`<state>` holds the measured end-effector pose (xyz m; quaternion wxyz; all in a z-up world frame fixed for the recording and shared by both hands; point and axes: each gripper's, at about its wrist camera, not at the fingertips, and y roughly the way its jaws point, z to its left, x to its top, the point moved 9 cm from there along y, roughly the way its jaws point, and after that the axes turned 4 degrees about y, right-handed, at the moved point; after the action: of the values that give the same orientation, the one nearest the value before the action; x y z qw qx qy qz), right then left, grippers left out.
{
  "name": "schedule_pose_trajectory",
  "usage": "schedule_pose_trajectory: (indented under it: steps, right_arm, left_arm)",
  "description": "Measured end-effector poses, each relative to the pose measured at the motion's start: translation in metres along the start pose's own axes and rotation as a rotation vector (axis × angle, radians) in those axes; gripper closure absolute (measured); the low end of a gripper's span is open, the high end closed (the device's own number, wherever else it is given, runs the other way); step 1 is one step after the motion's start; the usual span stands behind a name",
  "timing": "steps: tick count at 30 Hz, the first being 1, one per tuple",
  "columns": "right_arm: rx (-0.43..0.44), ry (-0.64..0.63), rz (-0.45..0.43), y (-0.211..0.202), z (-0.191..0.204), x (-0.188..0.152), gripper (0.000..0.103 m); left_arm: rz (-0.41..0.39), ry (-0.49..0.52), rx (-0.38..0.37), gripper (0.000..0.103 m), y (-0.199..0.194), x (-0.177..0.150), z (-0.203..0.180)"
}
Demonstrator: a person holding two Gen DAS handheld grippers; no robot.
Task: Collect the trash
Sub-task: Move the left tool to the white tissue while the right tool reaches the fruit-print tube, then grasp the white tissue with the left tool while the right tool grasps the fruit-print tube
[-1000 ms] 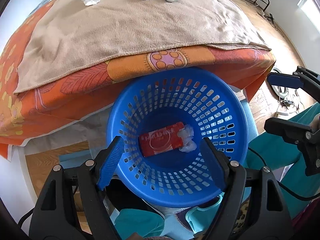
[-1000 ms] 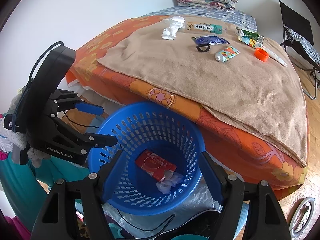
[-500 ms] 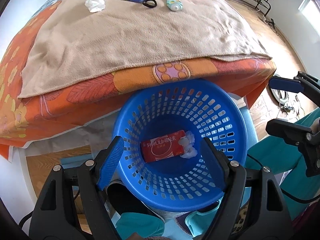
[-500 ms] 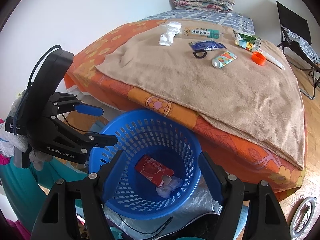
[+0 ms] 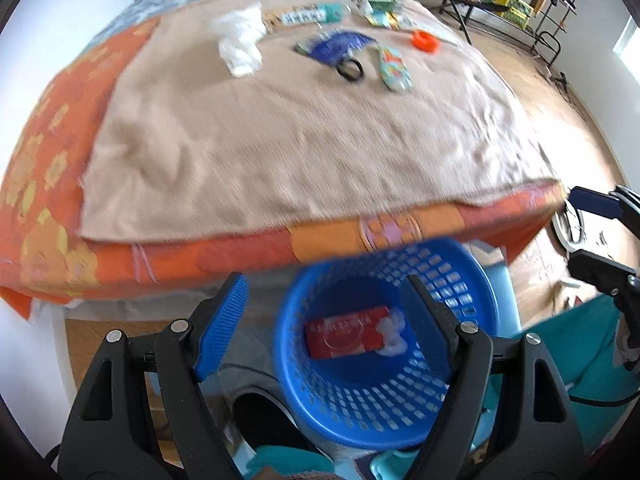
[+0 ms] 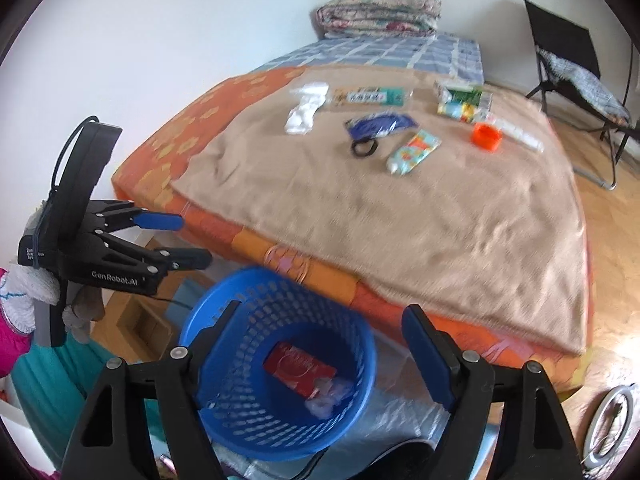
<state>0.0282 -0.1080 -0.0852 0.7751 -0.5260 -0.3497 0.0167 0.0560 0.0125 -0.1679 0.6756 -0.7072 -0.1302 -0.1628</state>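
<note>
A blue mesh basket (image 5: 360, 412) (image 6: 248, 408) stands on the floor against the bed and holds a red packet (image 5: 346, 332) (image 6: 298, 368) and a white wad (image 5: 394, 340). My left gripper (image 5: 324, 284) hangs open above it, holding nothing. My right gripper (image 6: 324, 308) is over the basket too, its jaws opening with nothing between them. Far back on the tan blanket (image 6: 400, 216) lie a crumpled white tissue (image 5: 240, 46) (image 6: 306, 106), a blue wrapper (image 6: 380, 124), a black hair ring (image 6: 364, 147), a colourful tube (image 6: 414, 151), an orange cap (image 6: 486, 136) and a green carton (image 6: 464, 102).
A folded quilt (image 6: 378, 14) lies at the head of the bed. A black folding chair (image 6: 572, 64) stands on the wooden floor at the right. A ring light (image 6: 612, 420) lies on the floor by the bed corner. Teal-clad legs flank the basket.
Both grippers have risen and tipped up toward the bed, so the basket sits lower in each view and the items on the blanket show more fully. The right jaws stand slightly wider.
</note>
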Motion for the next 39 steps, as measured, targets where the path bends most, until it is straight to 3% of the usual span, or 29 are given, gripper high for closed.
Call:
schedule_pose_trajectory:
  steps: [10,18,26,39]
  right_arm:
    - [-0.055,0.017,-0.080,-0.005,-0.029,0.067,0.019]
    - [-0.069,0.072,-0.090,0.018,-0.050,0.108,0.019]
    - [-0.067,0.149,-0.046,0.058,-0.072,0.128,0.019]
    - [-0.049,0.291,0.053,0.135,-0.100,0.150,0.021]
  left_arm:
    - [-0.085,-0.048,0.032,0.022,-0.008,0.069,0.036]
    - [-0.118,-0.128,0.034,0.022,0.003,0.114,0.061]
    - [-0.132,-0.200,0.044,0.022,0.024,0.147,0.084]
    - [-0.092,-0.293,0.047,0.022,0.078,0.184,0.111]
